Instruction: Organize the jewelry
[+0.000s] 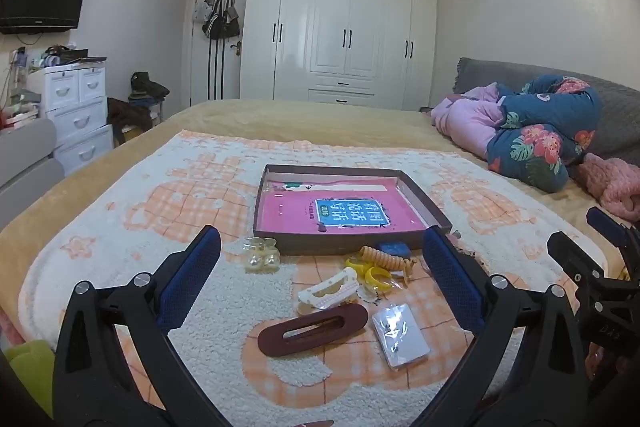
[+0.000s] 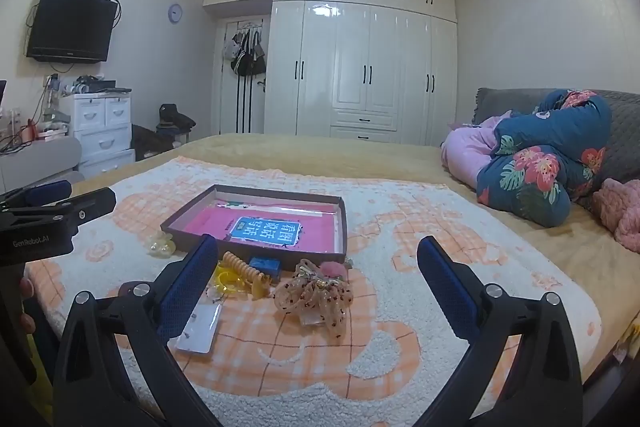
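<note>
Both grippers' jaws wide, empty.

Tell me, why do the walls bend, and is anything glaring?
Left wrist view: the fisheye lens bows the walls and darkens the corners; the wardrobe doors catch ceiling-light glare. Right wrist view: same bending, with sheen inside the tray.

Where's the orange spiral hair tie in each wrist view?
Left wrist: orange spiral hair tie, centre-right, just before the shallow brown box.
Right wrist, left of centre, beside the left blue finger pad.
Shared landmark: pink booklet with blue label inside the box.
</note>
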`<state>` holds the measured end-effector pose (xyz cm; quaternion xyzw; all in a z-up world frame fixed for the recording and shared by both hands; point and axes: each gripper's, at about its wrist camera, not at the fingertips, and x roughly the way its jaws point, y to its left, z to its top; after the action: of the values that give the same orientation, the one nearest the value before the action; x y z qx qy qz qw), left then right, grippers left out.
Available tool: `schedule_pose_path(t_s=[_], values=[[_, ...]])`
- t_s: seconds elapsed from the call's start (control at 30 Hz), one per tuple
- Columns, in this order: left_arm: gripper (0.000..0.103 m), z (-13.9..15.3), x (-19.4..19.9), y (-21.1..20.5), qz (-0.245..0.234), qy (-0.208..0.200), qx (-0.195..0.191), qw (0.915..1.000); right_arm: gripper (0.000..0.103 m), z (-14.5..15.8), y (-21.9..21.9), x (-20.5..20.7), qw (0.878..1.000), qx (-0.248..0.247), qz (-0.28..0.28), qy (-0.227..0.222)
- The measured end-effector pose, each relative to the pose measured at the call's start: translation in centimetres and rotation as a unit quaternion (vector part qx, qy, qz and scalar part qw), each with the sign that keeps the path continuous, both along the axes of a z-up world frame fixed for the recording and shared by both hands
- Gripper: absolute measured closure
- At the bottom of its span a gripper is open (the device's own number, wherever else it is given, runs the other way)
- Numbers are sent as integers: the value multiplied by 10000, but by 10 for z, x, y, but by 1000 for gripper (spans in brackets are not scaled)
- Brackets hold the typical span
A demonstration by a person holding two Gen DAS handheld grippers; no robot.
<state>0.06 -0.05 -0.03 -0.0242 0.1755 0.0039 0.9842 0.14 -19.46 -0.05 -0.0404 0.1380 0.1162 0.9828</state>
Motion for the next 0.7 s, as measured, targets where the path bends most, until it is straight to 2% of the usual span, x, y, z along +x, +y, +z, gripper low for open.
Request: schedule_pose_path(t_s=[0.03, 0.07, 0.7], values=[[11, 0, -1, 2, -10, -76, -131, 9999, 6, 0, 0, -1, 10000, -6, 2, 9], [11, 0, -1, 2, -4, -63, -129, 9999, 6, -1, 0, 2, 9999, 18, 3, 118], [11, 2, -2, 8, -13, 16, -140, 9999, 6, -1, 1, 0, 10000, 30, 51, 13]])
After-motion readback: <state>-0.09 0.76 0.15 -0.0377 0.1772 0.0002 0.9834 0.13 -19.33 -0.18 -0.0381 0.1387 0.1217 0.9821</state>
